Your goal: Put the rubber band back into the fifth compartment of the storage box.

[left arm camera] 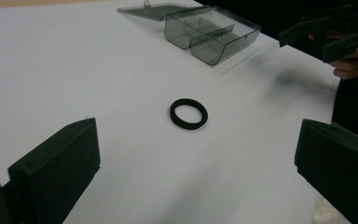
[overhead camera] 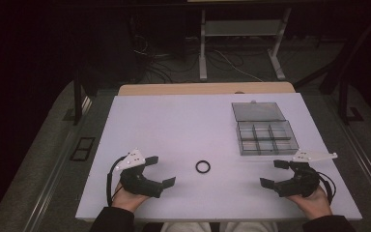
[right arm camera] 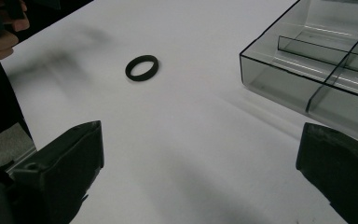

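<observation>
Centrally, ring: a small black ring [overhead camera: 203, 166] lay flat on the white table [overhead camera: 183, 125], near the front edge, roughly midway between your two grippers and touched by neither.
Ring, seen from the left gripper view: it lay ahead of the jaws, a little toward the compartment box, with bare table all around it.
Ring, seen from the right gripper view: it lay ahead and to the left, well apart from the box.
Left gripper: your left gripper [overhead camera: 157, 170] rested near the front left of the table, its jaws spread wide and holding nothing.
Right gripper: your right gripper [overhead camera: 273, 173] rested near the front right, its jaws also spread wide and holding nothing.
Hands: your left hand [overhead camera: 125, 197] and right hand [overhead camera: 314, 200] gripped the tools from the front edge.
Box: a clear grey compartment box [overhead camera: 266, 137] stood at the right of the table, beyond your right gripper, divided into six cells.
Lid: its lid [overhead camera: 257, 111] lay folded back flat behind the box.
</observation>
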`<state>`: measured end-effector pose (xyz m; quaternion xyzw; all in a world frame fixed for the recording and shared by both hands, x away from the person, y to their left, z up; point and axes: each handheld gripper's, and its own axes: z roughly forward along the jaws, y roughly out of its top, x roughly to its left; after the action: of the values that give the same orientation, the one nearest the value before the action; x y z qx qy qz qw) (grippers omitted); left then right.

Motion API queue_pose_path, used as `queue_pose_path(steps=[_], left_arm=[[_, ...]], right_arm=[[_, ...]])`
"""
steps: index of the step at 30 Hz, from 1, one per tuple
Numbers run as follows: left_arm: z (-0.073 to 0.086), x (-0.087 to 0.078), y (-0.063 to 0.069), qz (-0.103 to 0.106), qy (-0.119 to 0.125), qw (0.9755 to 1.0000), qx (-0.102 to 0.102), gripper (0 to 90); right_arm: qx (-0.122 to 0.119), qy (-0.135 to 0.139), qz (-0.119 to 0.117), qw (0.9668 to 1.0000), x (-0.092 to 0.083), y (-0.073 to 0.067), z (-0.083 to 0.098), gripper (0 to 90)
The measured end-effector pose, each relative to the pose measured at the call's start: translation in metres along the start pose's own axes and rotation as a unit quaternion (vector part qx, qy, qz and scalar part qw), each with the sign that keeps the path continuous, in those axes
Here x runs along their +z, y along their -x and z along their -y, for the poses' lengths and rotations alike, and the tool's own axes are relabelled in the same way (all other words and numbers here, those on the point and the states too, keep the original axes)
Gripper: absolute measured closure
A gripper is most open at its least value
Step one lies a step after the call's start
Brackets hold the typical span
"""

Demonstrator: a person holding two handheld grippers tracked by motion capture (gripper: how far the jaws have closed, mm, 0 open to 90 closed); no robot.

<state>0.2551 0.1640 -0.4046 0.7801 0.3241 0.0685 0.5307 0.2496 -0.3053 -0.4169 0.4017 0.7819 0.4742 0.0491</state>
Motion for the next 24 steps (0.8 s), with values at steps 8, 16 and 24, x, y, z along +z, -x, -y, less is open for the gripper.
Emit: queue_pose_path(steps=[8, 16, 24], left_arm=[[-0.010, -0.001, 0.000, 0.005, -0.017, 0.9998, 0.001, 0.2], [-0.024, 0.004, -0.003, 0.015, -0.034, 0.9993, 0.005, 0.2], [-0.040, 0.012, -0.006, 0.021, -0.051, 0.9984, 0.013, 0.2]], right_arm=[[-0.001, 0.000, 0.000, 1.0000, -0.001, 0.000, 0.000, 0.5], [-0.002, 0.001, 0.000, 1.0000, -0.001, 0.000, 0.000, 0.4], [-0.001, 0.001, -0.001, 1.0000, -0.001, 0.000, 0.000, 0.5]])
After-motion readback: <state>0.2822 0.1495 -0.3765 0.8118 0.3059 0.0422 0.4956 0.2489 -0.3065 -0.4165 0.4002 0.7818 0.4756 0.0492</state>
